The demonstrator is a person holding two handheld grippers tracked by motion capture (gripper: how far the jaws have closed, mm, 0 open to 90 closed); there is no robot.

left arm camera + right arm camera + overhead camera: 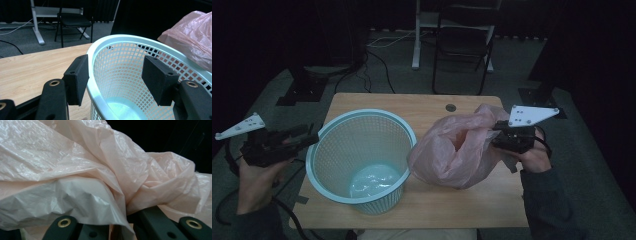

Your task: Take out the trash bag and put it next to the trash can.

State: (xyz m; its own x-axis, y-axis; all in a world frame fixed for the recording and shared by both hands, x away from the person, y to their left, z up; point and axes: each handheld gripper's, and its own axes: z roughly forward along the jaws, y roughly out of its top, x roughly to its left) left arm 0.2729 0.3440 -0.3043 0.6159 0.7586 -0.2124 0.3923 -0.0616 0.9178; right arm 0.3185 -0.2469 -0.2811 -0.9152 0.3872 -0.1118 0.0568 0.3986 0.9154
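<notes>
Overhead, bag [452, 150] beside basket [362, 160].

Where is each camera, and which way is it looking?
High view: above the table, looking down at the basket and pink bag; both hands and tongs show.
Left gripper view: on the left tongs, open astride the basket's rim; black pads show.
Right gripper view: on the right tongs, shut on the bag.
All three share the bag.
</notes>
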